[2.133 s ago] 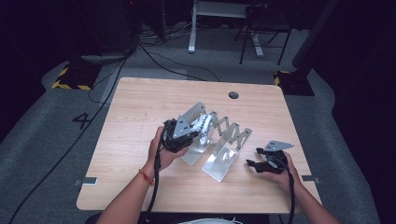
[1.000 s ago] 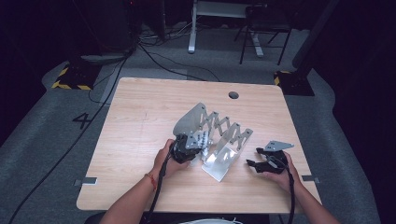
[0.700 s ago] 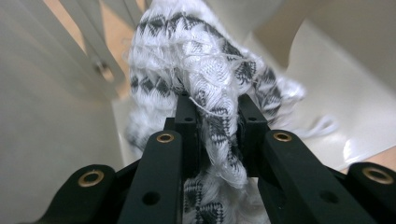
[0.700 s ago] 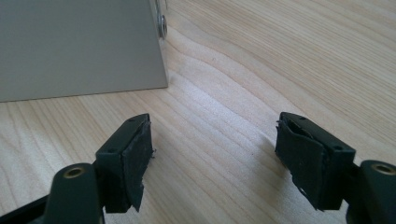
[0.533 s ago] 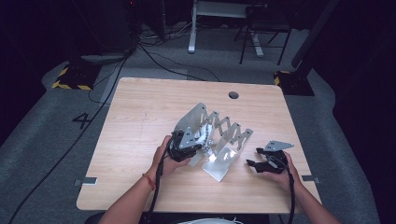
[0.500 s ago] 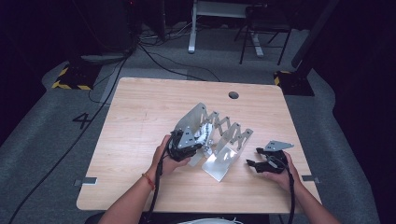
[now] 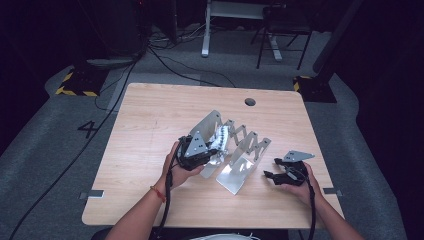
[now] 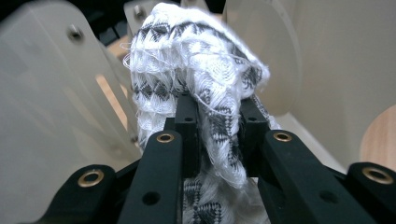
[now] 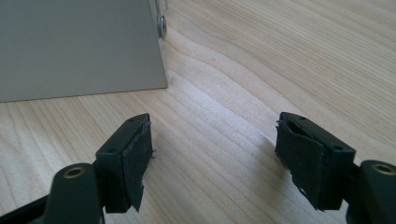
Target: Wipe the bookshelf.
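Note:
A metal accordion rack [image 7: 246, 150] with upright plates stands in the middle of the wooden table [image 7: 150, 115]. My left gripper [image 7: 201, 149] is at the rack's left end, shut on a white cloth with a black zigzag pattern [image 7: 219, 137]. In the left gripper view the cloth [image 8: 196, 70] bulges over the left gripper [image 8: 217, 109] between two pale rack plates [image 8: 46, 116]. My right gripper [image 7: 272, 176] rests low on the table to the right of the rack. Its jaws are open in the right gripper view [image 9: 212, 144], with bare wood between them and a grey rack plate [image 9: 79, 46] ahead to the left.
A round cable hole [image 7: 250, 102] sits near the table's far edge. Beyond the table are grey carpet, floor cables [image 7: 170, 65] and a desk leg [image 7: 206, 30]. Bare wood lies left of the rack and along the near edge.
My left gripper has lifted a little with the cloth still in it, staying at the rack's left end. The right gripper has kept still.

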Demonstrator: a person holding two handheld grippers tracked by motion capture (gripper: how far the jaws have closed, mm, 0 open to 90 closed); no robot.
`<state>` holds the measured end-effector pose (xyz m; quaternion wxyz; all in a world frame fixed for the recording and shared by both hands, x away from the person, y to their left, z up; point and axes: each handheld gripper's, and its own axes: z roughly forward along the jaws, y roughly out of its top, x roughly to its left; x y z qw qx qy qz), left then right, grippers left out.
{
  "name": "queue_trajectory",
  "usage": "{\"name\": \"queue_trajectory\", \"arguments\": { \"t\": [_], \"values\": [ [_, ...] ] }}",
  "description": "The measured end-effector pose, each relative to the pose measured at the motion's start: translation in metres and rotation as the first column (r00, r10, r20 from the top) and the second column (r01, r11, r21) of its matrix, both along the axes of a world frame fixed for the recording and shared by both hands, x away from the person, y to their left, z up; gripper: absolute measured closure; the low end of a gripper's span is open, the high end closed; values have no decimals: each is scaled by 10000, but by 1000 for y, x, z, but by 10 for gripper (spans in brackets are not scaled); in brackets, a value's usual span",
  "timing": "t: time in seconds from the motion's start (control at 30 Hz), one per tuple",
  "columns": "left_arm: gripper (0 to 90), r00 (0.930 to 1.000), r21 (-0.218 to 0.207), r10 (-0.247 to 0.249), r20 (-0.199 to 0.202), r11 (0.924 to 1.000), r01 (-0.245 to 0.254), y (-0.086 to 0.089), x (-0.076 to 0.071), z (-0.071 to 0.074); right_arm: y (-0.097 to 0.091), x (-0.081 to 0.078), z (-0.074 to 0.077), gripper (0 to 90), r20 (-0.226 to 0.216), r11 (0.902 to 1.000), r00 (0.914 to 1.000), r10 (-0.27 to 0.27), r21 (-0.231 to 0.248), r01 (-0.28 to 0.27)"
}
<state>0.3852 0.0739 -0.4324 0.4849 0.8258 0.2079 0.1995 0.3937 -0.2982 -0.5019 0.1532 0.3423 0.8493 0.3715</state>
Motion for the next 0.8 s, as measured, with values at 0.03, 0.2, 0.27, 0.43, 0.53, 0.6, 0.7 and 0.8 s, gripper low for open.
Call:
{"name": "queue_trajectory", "arguments": {
  "t": [0.03,0.2,0.27,0.43,0.53,0.6,0.7,0.8],
  "values": [
    [758,9999,188,18,-127,9998,-16,-1,2,-5,0,0,0,274,1,10000,10000,1,-3,-1],
    [760,9988,1315,-50,-495,9912,115,-10,10,-27,0,0,0,275,-5,10000,10000,12,-4,-12],
    [759,9984,1638,-19,-572,9864,113,-15,12,-33,0,0,0,275,-7,10000,10000,17,-6,-17],
    [759,9970,2096,65,-771,9777,99,-21,18,-48,0,0,0,274,-2,10000,10000,16,-11,-16],
    [760,9962,2593,219,-845,9658,8,-21,22,-56,0,0,0,275,-5,10000,10000,18,-12,-18],
    [761,9940,2635,291,-1055,9646,-3,-18,26,-61,0,0,0,274,-6,10000,10000,25,-10,-25],
    [762,9909,2803,281,-1315,9599,100,-15,26,-62,0,0,0,275,-7,10000,10000,17,-18,-17],
    [762,9895,3106,134,-1441,9500,324,-13,21,-61,-1,-1,0,275,-28,10000,10000,10,-21,-10]
  ]
}}
